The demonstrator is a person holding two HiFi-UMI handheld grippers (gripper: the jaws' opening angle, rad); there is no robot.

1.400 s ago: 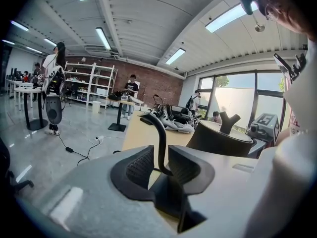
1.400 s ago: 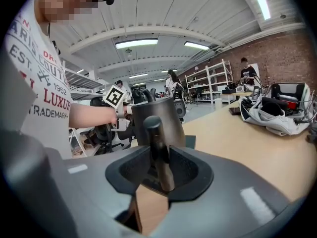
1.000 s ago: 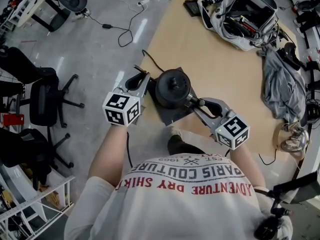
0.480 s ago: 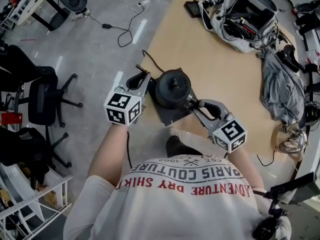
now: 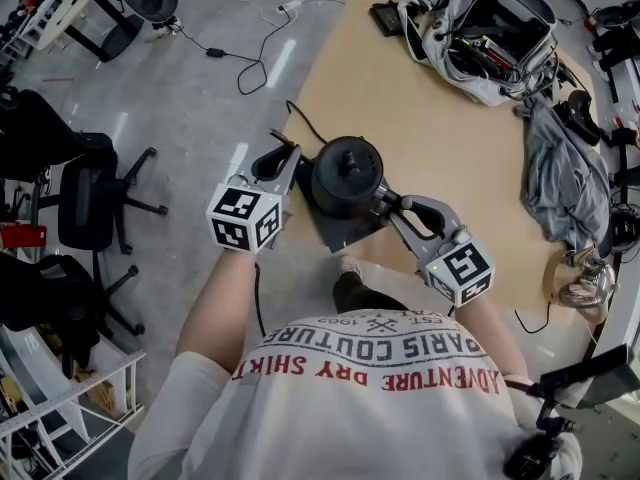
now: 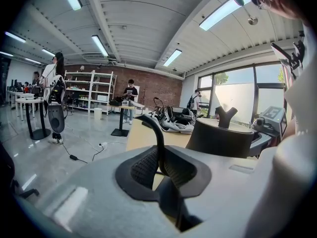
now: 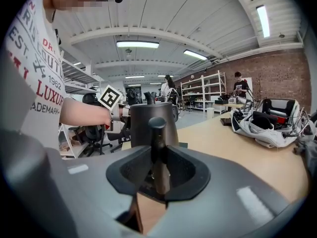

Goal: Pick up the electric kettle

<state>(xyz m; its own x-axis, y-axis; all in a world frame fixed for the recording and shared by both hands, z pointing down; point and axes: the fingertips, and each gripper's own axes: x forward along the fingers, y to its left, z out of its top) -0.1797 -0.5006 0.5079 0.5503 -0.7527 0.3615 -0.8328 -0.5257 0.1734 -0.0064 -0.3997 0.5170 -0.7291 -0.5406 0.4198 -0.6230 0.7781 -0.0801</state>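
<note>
black electric kettle (image 5: 346, 173) at the centre of the head view, upright on a dark flat base (image 5: 335, 230), at the near left corner of a tan table (image 5: 440, 128). round lid with a knob (image 5: 347, 165) on top; handle (image 5: 384, 202) toward the lower right of the frame.

right gripper (image 5: 394, 207) just below and right of the kettle in the head view, at the handle, with its marker cube (image 5: 460, 268) further toward the lower right. in the right gripper view, right gripper (image 7: 157, 168) closing on the handle (image 7: 157, 133): an upright black bar with a rounded top in the slit, a pad (image 7: 133, 167) tight on either side, no gap to be seen. kettle body (image 7: 141, 125) right behind the handle, at the middle of that frame.

left gripper (image 5: 291, 152) just left of the kettle in the head view, close beside its body, marker cube (image 5: 245, 218) below and to the left. in the left gripper view, left gripper (image 6: 161, 157) nearly pressed together, pinching a thin black cord (image 6: 158, 133); from the slit, up and over to the left toward the table's far edge. same cord (image 5: 303, 120) in the head view, above and left of the kettle. kettle (image 6: 220, 138) at the right of the left gripper view, forked knob (image 6: 227, 117) at its top.

upper right of the head view: open grey bag (image 5: 490, 28) full of gear, with a crumpled grey cloth (image 5: 562, 168) below it near the right edge. left side: grey floor (image 5: 190, 78) and black office chairs (image 5: 90, 203). bottom: white printed t-shirt (image 5: 370, 388), and a bare forearm (image 5: 225, 308) behind the left cube.
</note>
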